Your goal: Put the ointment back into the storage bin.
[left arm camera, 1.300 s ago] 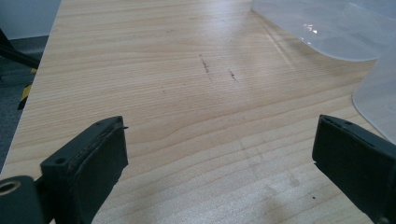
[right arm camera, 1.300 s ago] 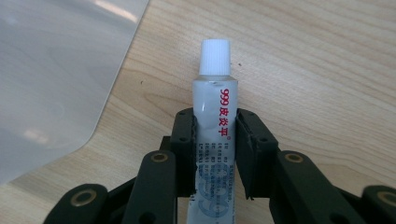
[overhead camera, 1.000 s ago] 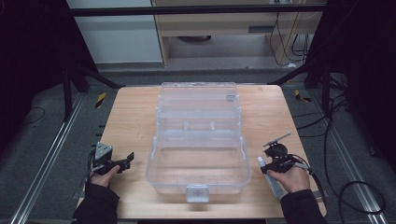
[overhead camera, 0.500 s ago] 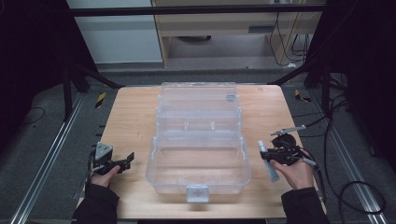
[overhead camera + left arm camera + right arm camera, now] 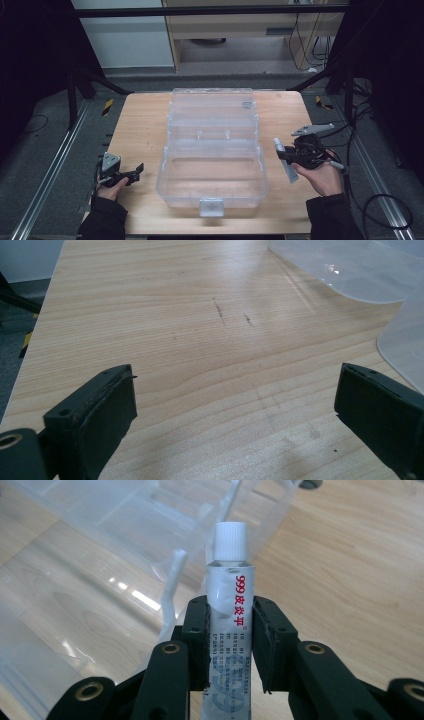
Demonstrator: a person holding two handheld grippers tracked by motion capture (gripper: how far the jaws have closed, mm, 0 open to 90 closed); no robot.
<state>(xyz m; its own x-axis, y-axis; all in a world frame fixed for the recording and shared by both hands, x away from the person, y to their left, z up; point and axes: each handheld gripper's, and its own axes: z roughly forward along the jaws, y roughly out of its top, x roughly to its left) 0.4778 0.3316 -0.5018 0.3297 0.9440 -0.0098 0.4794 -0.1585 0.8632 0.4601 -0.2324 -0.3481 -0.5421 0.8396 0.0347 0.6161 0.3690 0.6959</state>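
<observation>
Clear plastic makes up the box [image 5: 212, 150], which stands open in the middle of the wooden surface [image 5: 140, 125] with its lid thrown back on the far side and its tiers spread. As far as the high view shows, its near bin is empty.

Just right of the box, the right tongs [image 5: 284, 155] are clamped on a white tube [image 5: 286, 162] with a ribbed white cap and red lettering. In the right gripper view the pads press on the tube's body from both sides, the cap pointing toward the box wall [image 5: 150, 540]. The tube hangs off the surface, beside the box's right edge and not yet over it.

Left of the box, the left tongs [image 5: 134, 172] rest low by the surface with their jaws wide apart and nothing between them; the left gripper view looks along bare wood to a corner of the box.

Judged from this, the pickup is done: the tube is gripped and lifted. What is left is to carry it over the box, set it in a bin and let go, and perhaps to close the lid
</observation>
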